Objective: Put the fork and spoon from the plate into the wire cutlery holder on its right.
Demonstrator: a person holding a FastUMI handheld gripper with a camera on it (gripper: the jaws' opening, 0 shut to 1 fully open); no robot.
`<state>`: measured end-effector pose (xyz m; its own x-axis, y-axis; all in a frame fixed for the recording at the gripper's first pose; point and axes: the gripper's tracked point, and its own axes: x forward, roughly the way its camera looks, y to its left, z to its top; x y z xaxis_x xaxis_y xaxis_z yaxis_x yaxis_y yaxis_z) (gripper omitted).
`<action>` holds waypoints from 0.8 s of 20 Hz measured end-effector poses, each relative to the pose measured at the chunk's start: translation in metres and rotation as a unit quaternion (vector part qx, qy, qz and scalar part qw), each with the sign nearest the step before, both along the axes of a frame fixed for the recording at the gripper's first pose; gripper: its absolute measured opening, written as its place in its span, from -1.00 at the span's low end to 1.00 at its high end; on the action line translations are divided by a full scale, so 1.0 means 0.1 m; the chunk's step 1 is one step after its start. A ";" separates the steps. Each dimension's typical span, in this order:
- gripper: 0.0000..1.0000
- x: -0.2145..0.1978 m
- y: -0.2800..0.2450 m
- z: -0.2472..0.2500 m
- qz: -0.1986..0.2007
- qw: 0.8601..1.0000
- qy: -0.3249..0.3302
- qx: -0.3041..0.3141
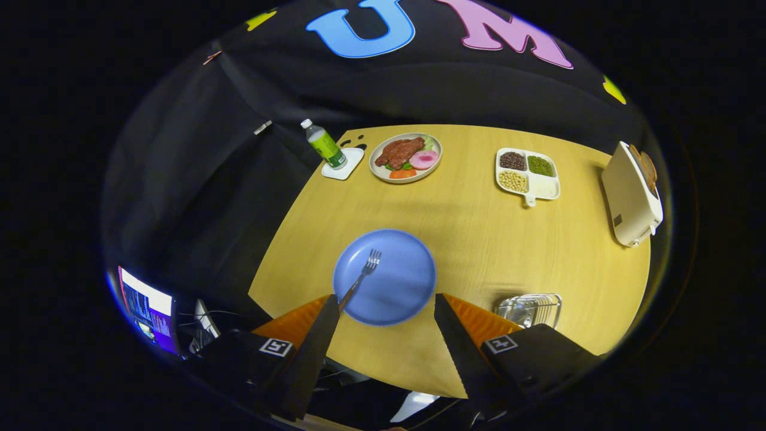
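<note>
Spread wide and holding nothing, the gripper hovers above the round blue plate. On it, just ahead of the fingers, lies a silver metal fork: tines pointing away, handle running back toward the left finger. Best to descend, straddle the handle crosswise, then carry it to the wire cutlery holder by the right finger. No spoon can be made out.

Gripper cam sits high over the near edge of the table, tilted down & fwd along parted, empty fingers. Plate close ahead; booth wall far behind.
</note>
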<state>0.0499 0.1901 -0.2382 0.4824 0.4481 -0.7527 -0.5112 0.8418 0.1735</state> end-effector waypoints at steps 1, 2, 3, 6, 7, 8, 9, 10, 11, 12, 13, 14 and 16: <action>0.99 -0.01 0.10 -0.06 -0.001 1.000 0.004 0.003; 0.99 -0.01 0.23 -0.15 -0.003 1.000 0.009 0.005; 0.99 -0.02 0.31 -0.24 -0.006 1.000 0.014 0.004; 0.99 -0.02 0.52 -0.52 -0.009 1.000 0.028 -0.008; 0.99 0.00 0.56 -0.63 -0.011 0.999 0.030 -0.017; 0.99 0.01 0.59 -0.73 -0.014 0.999 0.035 -0.025; 0.99 0.01 0.63 -0.84 -0.018 0.998 0.041 -0.032; 0.99 0.02 0.65 -0.94 -0.024 0.998 0.047 -0.041; 0.99 0.05 0.64 -1.06 -0.033 0.997 0.052 -0.054; 0.99 0.06 0.64 -1.16 -0.044 0.995 0.055 -0.064; 0.99 0.08 0.66 -1.24 -0.052 0.994 0.059 -0.070; 0.99 0.09 0.69 -1.34 -0.060 0.993 0.065 -0.075; 0.99 0.08 0.73 -1.48 -0.077 0.991 0.082 -0.077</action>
